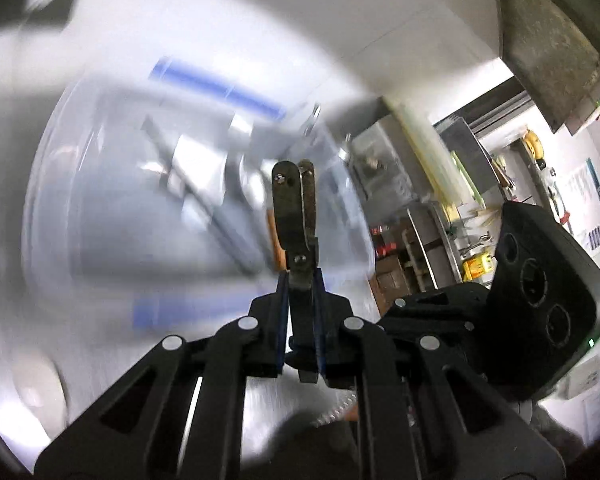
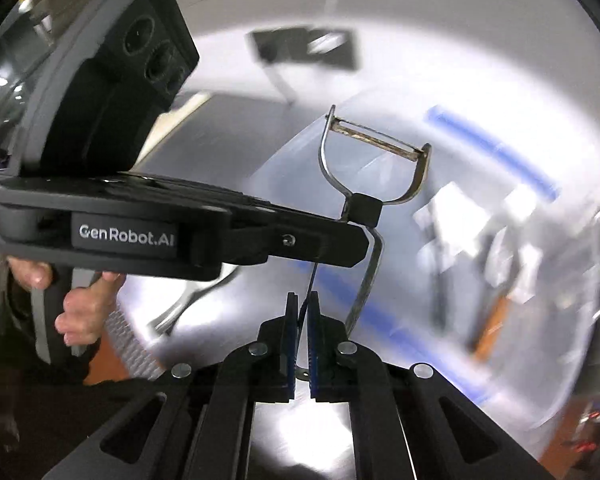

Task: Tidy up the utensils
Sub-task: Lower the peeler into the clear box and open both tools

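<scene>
- Left gripper (image 1: 300, 280): jaws narrow, clamped on the dark lower end of the peeler (image 1: 294, 200); its head stands up past the tips, edge-on in the left wrist view
- Right gripper (image 2: 302, 308): jaws almost together, pinching a thin dark strip (image 2: 312, 280) seen edge-on; I cannot tell whether it is part of the peeler or a separate thing
- From the right wrist view the left gripper (image 2: 356, 240) reaches in from the left, and the peeler (image 2: 376, 140) shows its Y-shaped head and blade above it; a bent metal wire (image 2: 366, 276) runs down from the head to just beside my right jaws
- So the peeler is in the air between both tools, above the desk (image 2: 300, 420), not yet put away
- Beyond it: a clear container (image 2: 500, 220) with blue stripes, heavily blurred; I judge it the likely place for the peeler, contents unreadable
- Background smear suggests both hands are moving fast; I would slow down before any transfer
- Judgement for this step: keep one firm grip, and ease the other only once I am sure what it holds, so nothing twists or drops
- Keep the blade side turned away from the pads and from the person's hand (image 2: 84, 304) on the left handle
- Bring the peeler low over the container and line it up lengthwise before letting go
- Risk: a thin wire handle may slip or spring in narrow jaws
</scene>
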Available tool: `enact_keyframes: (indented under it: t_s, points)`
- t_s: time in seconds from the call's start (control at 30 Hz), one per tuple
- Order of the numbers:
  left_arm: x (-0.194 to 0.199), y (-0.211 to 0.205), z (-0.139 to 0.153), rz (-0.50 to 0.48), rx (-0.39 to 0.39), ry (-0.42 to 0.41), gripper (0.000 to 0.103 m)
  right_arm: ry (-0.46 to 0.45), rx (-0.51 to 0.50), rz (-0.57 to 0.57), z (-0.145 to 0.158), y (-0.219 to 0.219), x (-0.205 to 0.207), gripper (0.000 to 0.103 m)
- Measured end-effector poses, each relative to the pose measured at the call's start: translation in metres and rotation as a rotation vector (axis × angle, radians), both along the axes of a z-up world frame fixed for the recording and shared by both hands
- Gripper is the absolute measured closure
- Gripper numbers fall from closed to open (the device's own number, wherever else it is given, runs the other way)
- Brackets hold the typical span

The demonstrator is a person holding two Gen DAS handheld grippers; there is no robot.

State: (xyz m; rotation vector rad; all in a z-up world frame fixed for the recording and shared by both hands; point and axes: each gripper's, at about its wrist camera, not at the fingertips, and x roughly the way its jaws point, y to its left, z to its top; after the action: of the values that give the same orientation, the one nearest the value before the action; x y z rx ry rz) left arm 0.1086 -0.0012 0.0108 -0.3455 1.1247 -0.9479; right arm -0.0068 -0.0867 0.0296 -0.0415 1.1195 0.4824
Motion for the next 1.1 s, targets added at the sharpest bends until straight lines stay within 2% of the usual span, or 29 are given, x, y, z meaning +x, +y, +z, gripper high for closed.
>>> enact_keyframes:
  t_s: [0.07,0.17,0.3,0.43,0.57,0.7,0.77,0.83,0.9,0.97,1.03,1.1]
  points:
    - [0.038,-0.028,0.001,-0.021,0.033,0.005,0.093,0.024,-0.024,-0.053,-0.002,-0.015,0.035,0.097]
    - [0.083,-0.056,-0.020,-0.033,0.074,0.086,0.093,0.097,-0.048,-0.106,-0.022,-0.036,0.075,0.097]
    - [0.129,-0.090,-0.084,-0.046,0.177,0.244,0.093,0.254,-0.029,-0.171,-0.079,-0.061,0.119,0.097]
    - [0.144,-0.105,-0.134,-0.046,0.257,0.356,0.093,0.374,0.000,-0.173,-0.125,-0.067,0.143,0.097]
    - [0.149,-0.112,-0.163,-0.050,0.319,0.416,0.093,0.458,0.002,-0.161,-0.157,-0.067,0.151,0.097]
    - [0.152,-0.119,-0.165,-0.031,0.393,0.383,0.092,0.492,0.020,-0.166,-0.170,-0.070,0.160,0.097]
    - [0.153,-0.119,-0.161,-0.015,0.396,0.367,0.085,0.484,0.007,-0.167,-0.169,-0.073,0.161,0.097]
    - [0.154,-0.117,-0.149,0.003,0.391,0.337,0.062,0.483,0.017,-0.167,-0.167,-0.074,0.157,0.097]
    - [0.153,-0.113,-0.134,0.029,0.392,0.285,0.047,0.467,0.023,-0.183,-0.162,-0.075,0.160,0.097]
    - [0.147,-0.106,-0.114,0.042,0.388,0.231,0.047,0.451,0.022,-0.188,-0.153,-0.080,0.158,0.094]
    - [0.144,-0.093,-0.096,0.055,0.361,0.200,0.047,0.418,0.026,-0.194,-0.130,-0.083,0.154,0.093]
    - [0.129,-0.074,-0.067,0.075,0.318,0.139,0.047,0.349,0.011,-0.191,-0.101,-0.084,0.142,0.084]
